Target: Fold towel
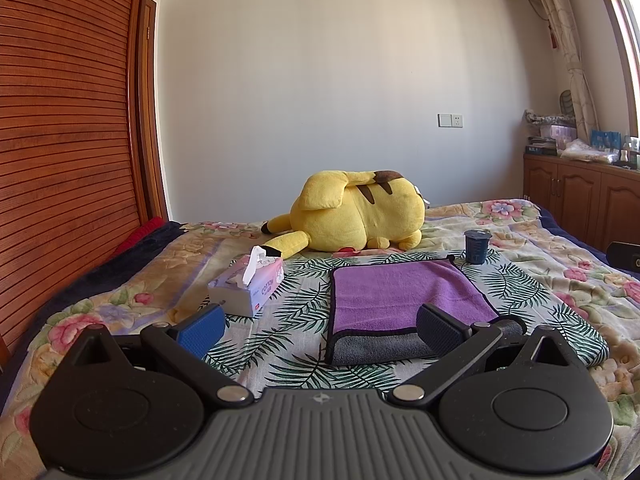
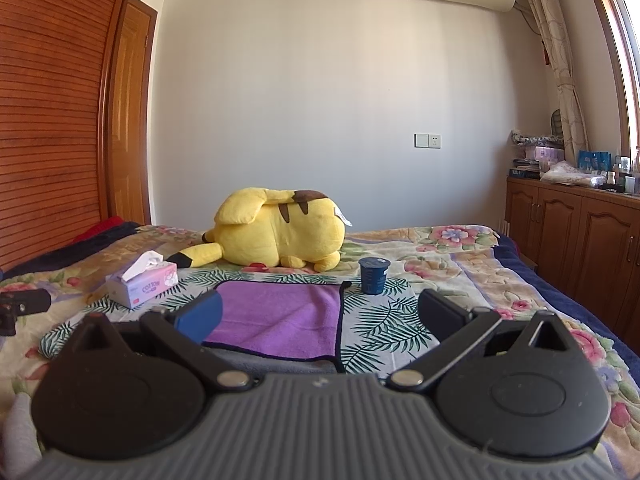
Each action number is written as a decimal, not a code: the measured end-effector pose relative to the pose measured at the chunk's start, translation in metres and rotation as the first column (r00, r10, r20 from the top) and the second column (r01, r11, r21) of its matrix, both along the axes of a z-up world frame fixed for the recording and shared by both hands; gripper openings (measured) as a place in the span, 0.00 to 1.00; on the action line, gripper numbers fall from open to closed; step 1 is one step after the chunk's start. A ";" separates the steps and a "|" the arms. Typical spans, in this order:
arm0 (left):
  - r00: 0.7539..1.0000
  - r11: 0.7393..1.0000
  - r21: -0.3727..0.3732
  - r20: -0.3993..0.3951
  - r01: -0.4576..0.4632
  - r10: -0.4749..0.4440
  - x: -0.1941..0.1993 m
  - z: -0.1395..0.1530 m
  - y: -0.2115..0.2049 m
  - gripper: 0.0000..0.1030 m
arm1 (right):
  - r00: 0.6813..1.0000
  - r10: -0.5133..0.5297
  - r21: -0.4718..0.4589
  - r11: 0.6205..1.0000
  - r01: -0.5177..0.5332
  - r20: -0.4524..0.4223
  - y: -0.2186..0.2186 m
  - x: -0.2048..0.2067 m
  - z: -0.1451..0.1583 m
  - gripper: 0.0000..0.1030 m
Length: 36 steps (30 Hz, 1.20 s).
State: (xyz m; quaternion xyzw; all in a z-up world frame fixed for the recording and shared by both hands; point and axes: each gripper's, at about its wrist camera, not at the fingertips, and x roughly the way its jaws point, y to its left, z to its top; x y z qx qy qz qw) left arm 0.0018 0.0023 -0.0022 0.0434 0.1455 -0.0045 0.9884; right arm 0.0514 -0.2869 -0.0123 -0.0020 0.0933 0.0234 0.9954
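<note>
Tissue box (image 1: pixel 247 287) left of towel (image 1: pixel 404 296); cup (image 1: pixel 477 246) behind.

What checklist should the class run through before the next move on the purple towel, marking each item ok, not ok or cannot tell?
1. Left tool open, holding nothing: ok.
2. Right tool open, holding nothing: ok.
3. Towel lying flat on the bed, already folded once: ok.
4. Near edges of the fold aligned: not ok, grey layer sticks out.
5. Tissue box apart from towel: ok.
6. Blue cup apart from towel's far corner: cannot tell.
</note>
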 end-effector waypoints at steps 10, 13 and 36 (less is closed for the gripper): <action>1.000 1.000 0.000 0.002 0.000 0.000 -0.002 0.002 -0.001 0.84 | 1.000 0.000 0.000 1.000 0.000 0.000 0.000 0.000 0.000 1.00; 1.000 1.000 0.001 0.002 0.000 0.000 -0.003 0.001 -0.002 0.84 | 1.000 0.001 0.000 1.000 -0.001 0.000 0.000 0.000 0.000 1.00; 1.000 1.000 0.002 0.000 0.000 0.000 -0.002 0.001 -0.002 0.84 | 1.000 0.001 0.000 1.000 -0.001 -0.001 0.001 0.001 -0.001 1.00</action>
